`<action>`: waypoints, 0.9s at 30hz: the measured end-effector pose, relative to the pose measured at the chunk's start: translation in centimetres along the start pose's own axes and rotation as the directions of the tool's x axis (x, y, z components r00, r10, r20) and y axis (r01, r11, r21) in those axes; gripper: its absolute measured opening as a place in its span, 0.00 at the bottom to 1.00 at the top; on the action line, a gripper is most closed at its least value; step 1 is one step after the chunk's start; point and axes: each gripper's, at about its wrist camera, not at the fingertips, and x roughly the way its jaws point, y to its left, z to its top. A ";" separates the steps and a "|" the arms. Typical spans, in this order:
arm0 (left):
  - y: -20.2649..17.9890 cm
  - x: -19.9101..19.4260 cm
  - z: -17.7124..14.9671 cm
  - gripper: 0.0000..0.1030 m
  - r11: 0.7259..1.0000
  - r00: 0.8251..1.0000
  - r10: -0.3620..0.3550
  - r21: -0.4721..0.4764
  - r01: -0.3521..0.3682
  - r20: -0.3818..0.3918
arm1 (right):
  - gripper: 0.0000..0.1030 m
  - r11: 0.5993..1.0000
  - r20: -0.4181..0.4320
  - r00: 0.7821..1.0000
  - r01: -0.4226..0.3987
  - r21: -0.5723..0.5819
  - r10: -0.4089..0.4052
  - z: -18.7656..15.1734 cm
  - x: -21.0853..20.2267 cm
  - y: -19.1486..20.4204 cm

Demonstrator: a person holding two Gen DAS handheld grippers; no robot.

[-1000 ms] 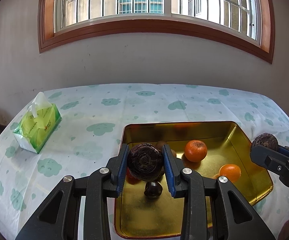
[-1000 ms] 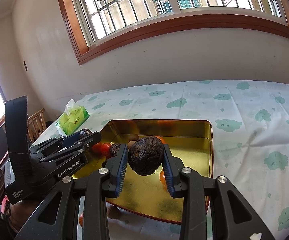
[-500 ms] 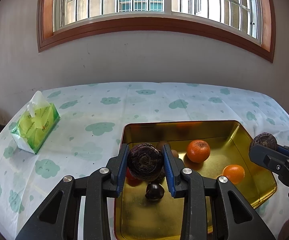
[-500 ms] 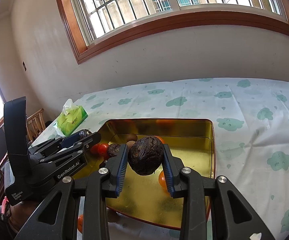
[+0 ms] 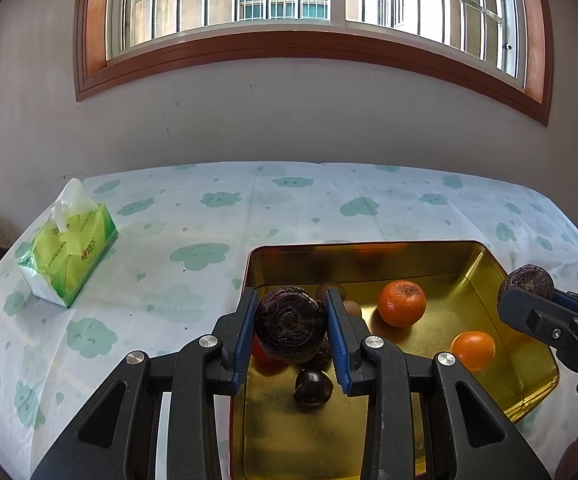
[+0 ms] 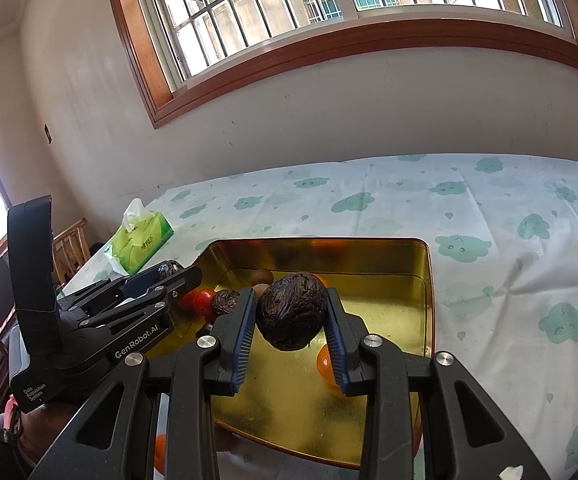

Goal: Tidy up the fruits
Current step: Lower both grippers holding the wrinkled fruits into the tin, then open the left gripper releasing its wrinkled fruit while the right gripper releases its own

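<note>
A gold metal tray [image 5: 369, 250] [image 6: 429, 280] lies on the cloud-print tablecloth. My left gripper [image 5: 291, 330] is shut on a dark wrinkled fruit [image 5: 291, 324] above the tray's left side. My right gripper [image 6: 291, 316] is shut on a second dark wrinkled fruit [image 6: 292, 310] above the tray; it shows at the right of the left wrist view [image 5: 527, 280]. In the tray lie two oranges [image 5: 401, 303] [image 5: 472, 350], a small dark fruit [image 5: 312, 388], red fruits [image 6: 203, 300] and small brown fruits [image 5: 331, 291].
A green tissue pack [image 5: 67, 254] [image 6: 141, 242] stands on the table's left side. A wooden chair [image 6: 69, 248] is beyond the left edge. An orange fruit [image 6: 161, 446] lies on the cloth in front of the tray. A wall with a window is behind.
Both grippers keep their fruits. The view has shifted slightly: the tray sits a little lower and nearer in the left wrist view.
</note>
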 end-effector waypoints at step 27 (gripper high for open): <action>0.3 1.2 0.0 0.33 1.000 1.000 0.000 -0.008 0.000 -0.012 | 0.31 1.000 -0.005 1.000 -0.002 0.008 0.002 0.0 0.6 -0.2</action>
